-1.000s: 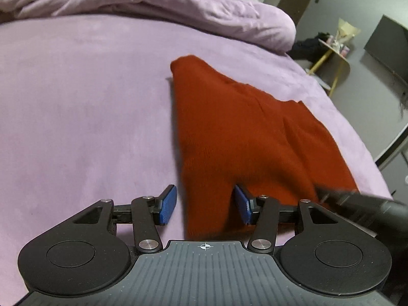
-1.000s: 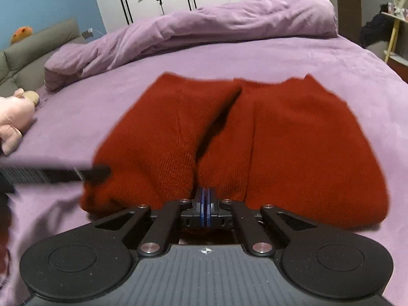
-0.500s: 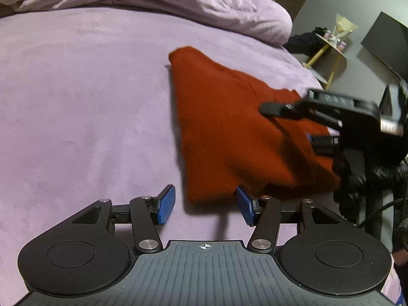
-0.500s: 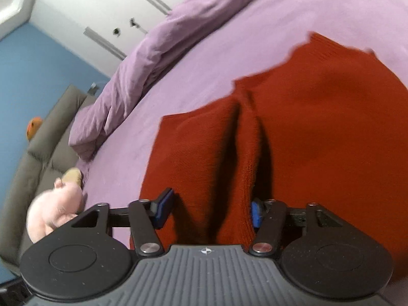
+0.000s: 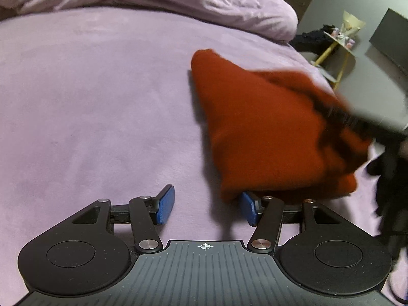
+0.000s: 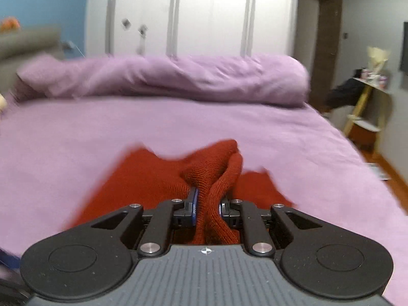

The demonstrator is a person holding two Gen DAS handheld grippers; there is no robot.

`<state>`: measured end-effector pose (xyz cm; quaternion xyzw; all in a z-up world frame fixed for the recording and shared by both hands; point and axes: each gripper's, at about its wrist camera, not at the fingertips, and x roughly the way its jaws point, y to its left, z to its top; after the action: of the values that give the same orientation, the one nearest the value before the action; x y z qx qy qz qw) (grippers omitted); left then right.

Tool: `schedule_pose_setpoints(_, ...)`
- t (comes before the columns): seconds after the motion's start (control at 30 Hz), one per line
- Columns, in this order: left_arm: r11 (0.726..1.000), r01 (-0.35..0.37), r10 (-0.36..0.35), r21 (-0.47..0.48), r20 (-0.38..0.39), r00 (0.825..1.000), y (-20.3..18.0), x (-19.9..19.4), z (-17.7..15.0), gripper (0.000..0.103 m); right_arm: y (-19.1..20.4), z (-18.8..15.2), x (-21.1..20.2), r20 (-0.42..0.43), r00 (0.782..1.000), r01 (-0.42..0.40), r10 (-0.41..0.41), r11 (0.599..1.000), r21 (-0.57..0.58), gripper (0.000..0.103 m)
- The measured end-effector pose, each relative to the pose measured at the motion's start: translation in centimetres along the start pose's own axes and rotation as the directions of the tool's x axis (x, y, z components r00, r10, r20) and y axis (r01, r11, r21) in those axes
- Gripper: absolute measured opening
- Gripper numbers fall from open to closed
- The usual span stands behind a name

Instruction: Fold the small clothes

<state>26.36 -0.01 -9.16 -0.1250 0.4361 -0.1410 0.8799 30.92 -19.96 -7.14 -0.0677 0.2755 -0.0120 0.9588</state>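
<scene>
The right gripper point(image 6: 207, 207) has just clenched its jaws on a bunched fold of the red knitted garment point(image 5: 265, 127) and lifted it (half a second ago they gaped). The left gripper point(image 5: 206, 207) waits released, the garment's corner just ahead of its right jaw on the purple bed point(image 5: 102, 102). Folding has begun.

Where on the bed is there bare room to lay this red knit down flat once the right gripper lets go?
Bare lilac bedsheet runs wide between the red knitted garment and the bunched lilac duvet, and ahead of the open left gripper. It is crowded on the garment's right, where the right gripper clamps a raised fold.
</scene>
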Motion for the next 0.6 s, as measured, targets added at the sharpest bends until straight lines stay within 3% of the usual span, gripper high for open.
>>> schedule_pose_setpoints(0.07, 1.000, 0.021, -0.021, -0.004, -0.009, 1.000, -0.5, 0.2, -0.1, 0.061, -1.5, -1.4, 2.0, -0.095, 0.995, 0.008, -0.003, 0.999, 0.048, 0.015)
schedule_pose_setpoints(0.13, 1.000, 0.009, -0.009, 0.026, -0.008, 1.000, -1.2, 0.3, -0.1, 0.059, -3.4, -2.5, 2.6, -0.118, 0.992, -0.030, 0.049, 0.987, 0.159, 0.023)
schedule_pose_setpoints(0.2, 0.999, 0.000, 0.000, 0.047, -0.006, 1.000, -1.5, 0.5, -0.2, 0.059, -5.6, -2.6, 2.0, -0.109, 0.984, -0.099, 0.143, 0.936, 0.338, 0.039)
schedule_pose_setpoints(0.27, 0.999, -0.002, 0.003, 0.045, -0.016, 1.000, -1.7, 0.8, -0.2, 0.059, -6.9, -2.7, 2.1, -0.101, 0.968, -0.160, 0.230, 0.875, 0.457, 0.044)
schedule_pose_setpoints(0.3, 0.999, -0.003, 0.004, 0.045, -0.017, 1.000, -2.0, 0.9, -0.2, 0.059, -6.9, -2.8, 2.2, -0.100, 0.965, -0.169, 0.242, 0.867, 0.468, 0.044)
schedule_pose_setpoints(0.33, 0.999, -0.001, 0.002, 0.053, -0.017, 1.000, -2.1, 1.1, 0.0, 0.059, -6.6, -2.7, 2.3, -0.106, 0.965, -0.167, 0.239, 0.876, 0.452, 0.043)
schedule_pose_setpoints(0.37, 0.998, -0.006, 0.007, 0.062, -0.020, 1.000, -2.4, 1.2, 0.0, 0.059, -5.8, -2.7, 2.7, -0.113, 0.968, -0.161, 0.224, 0.899, 0.408, 0.033)
schedule_pose_setpoints(0.4, 0.997, -0.016, 0.018, 0.070, -0.021, 1.000, -2.8, 1.2, 0.0, 0.059, -5.1, -2.7, 2.8, -0.113, 0.973, -0.150, 0.202, 0.921, 0.360, 0.016)
schedule_pose_setpoints(0.5, 0.995, -0.044, 0.045, 0.094, -0.011, 0.999, -3.3, 0.9, 0.2, 0.059, -2.7, -1.6, 2.1, -0.102, 0.989, -0.086, 0.104, 0.981, 0.172, 0.014)
schedule_pose_setpoints(0.6, 0.995, -0.033, 0.033, 0.094, 0.002, 0.999, -3.3, 0.3, 0.2, 0.063, -3.0, -0.3, 0.9, -0.013, 1.000, 0.023, -0.022, 0.997, 0.070, 0.013)
